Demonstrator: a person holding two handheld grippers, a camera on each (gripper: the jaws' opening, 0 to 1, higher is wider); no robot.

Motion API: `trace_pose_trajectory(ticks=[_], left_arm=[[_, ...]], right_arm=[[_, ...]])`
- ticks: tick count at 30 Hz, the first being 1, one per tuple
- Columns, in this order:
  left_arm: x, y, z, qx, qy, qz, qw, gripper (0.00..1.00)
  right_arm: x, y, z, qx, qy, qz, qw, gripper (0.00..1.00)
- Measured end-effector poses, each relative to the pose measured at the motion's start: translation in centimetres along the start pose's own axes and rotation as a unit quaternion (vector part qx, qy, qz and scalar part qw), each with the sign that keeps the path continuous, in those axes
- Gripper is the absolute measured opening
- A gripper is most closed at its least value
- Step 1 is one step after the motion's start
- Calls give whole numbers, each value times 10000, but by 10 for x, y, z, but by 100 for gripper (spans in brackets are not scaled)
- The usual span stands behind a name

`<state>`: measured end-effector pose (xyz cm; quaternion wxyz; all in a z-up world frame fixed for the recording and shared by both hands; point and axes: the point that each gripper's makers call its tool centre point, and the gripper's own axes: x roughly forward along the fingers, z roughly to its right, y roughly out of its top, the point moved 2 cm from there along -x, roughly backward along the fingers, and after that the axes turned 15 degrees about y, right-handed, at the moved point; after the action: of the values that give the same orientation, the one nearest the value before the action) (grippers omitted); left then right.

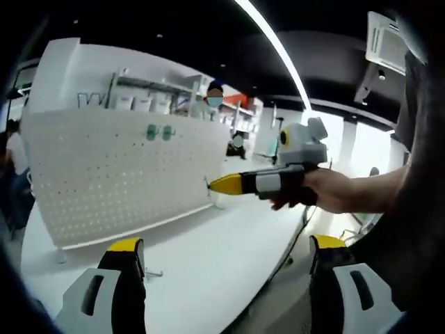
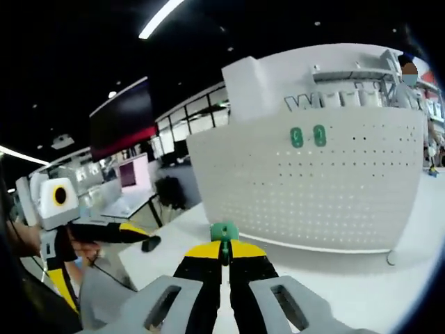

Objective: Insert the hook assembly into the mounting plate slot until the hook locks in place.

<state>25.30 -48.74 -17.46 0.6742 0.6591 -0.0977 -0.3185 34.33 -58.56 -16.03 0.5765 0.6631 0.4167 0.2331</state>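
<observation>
Holding green hook (image 2: 224,232) clamped between my right gripper (image 2: 224,252) tips, short of white pegboard (image 2: 306,188). Two green hooks (image 2: 308,136) already on board. My left gripper (image 1: 226,243) spread wide, empty.

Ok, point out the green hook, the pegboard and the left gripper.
green hook (image 2: 224,232), right gripper view, its round head above the jaw tips.
pegboard (image 2: 334,195), right gripper view, its perforated face.
left gripper (image 1: 224,245), left gripper view, midway between its yellow tips.

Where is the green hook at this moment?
In the right gripper view, the green hook is pinched at the tips of the right gripper, held above the white table in front of the white pegboard, below two green hooks already mounted there.
</observation>
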Motion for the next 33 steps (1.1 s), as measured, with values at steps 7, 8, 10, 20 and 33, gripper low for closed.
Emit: trace_pose_trajectory(ticks=[7,8,10,20,33], left_arm=[[0,-4,-8,-235,38,-9,9997,100],[-1,-4,-9,-260,29,-12,9997,100],[-4,-3,-11,-348,25,17,9994,99],[-4,-6,-20,-73,39,-110,9999,100],[-6,-10,-25,-168,69,-231,9996,100]], right_arm=[[-2,20,17,-54,-438,357,9984,0],[-2,24,20,-165,-499,391,9979,0],[-2,34,24,-485,-655,411,9958,0],[12,55,42,-664,-819,513,9931,0],[15,84,91,-801,-1269,770,9857,0]])
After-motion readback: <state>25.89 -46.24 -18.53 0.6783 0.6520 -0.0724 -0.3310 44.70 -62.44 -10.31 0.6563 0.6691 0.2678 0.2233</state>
